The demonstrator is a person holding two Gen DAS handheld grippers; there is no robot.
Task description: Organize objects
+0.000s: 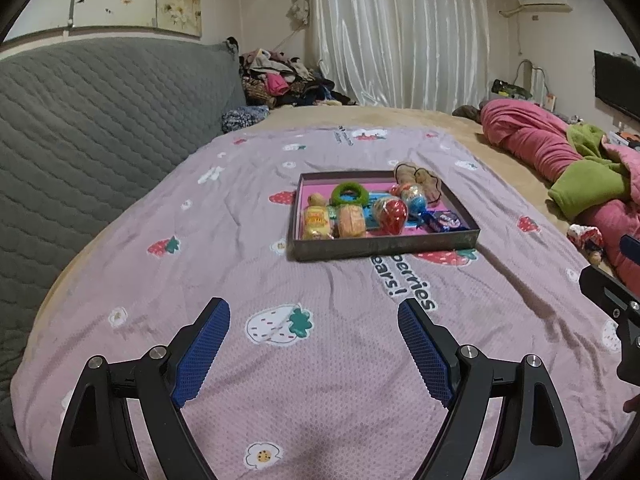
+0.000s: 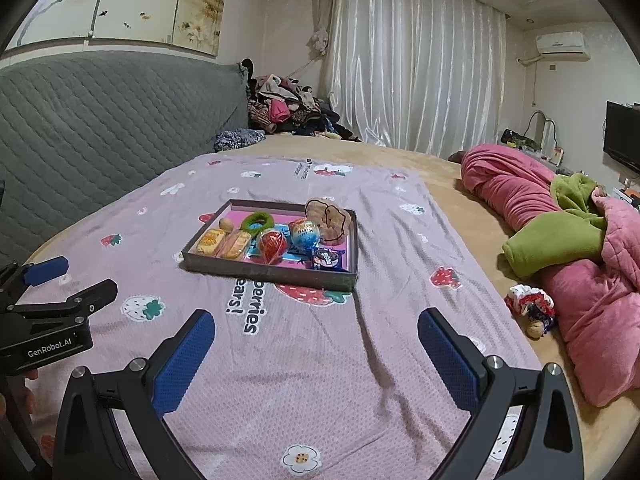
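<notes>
I hold my left gripper (image 1: 314, 354) and right gripper (image 2: 316, 360) low over a pink strawberry-print sheet (image 1: 360, 360), both with jaws wide apart and empty. The shallow tray (image 1: 384, 245) of crowded snacks sits well ahead. Reaching in, I could knock the round red candy (image 1: 391, 215) onto the soft bedding.

Light: dim, even indoor | Shadows: soft, faint | Focus: mostly sharp | Edges: strong fisheye bend, black corners
</notes>
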